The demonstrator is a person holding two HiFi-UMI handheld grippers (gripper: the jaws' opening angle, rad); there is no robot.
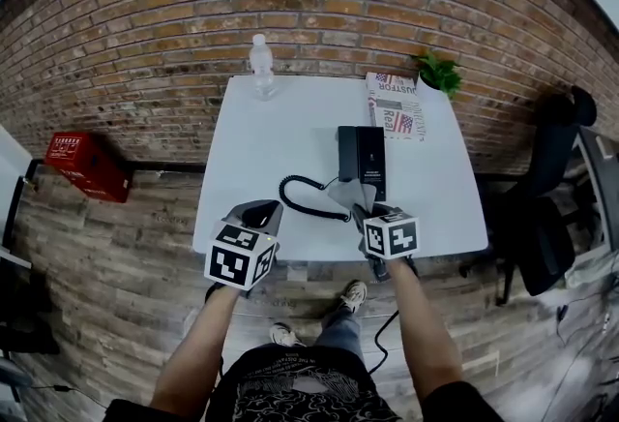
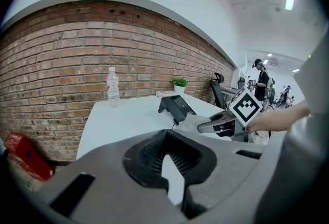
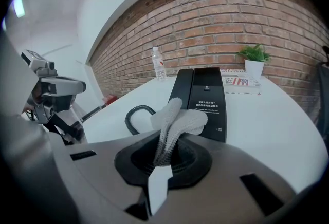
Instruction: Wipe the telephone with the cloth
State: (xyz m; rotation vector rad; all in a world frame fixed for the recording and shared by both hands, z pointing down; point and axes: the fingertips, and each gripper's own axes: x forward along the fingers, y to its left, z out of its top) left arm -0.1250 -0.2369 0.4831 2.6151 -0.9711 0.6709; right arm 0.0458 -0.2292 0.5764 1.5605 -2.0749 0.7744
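On the white worktop [image 1: 280, 130], a bit right of centre, sits the black telephone [image 1: 362, 162], with its coiled cord [image 1: 302, 197] looping off to the near left. The right hand-held gripper [image 3: 162, 162] is clamped on the pale cloth [image 3: 175, 123], which is bunched up right at the phone's near end. Can't tell if it's actually touching. The left hand-held gripper [image 2: 167, 138] hangs over the near edge, left of the cord, jaws closed together on nothing. Further back there's a water bottle [image 1: 261, 67], a newspaper [image 1: 395, 105] and a small potted plant [image 1: 440, 74] by the brick wall [image 1: 193, 14].
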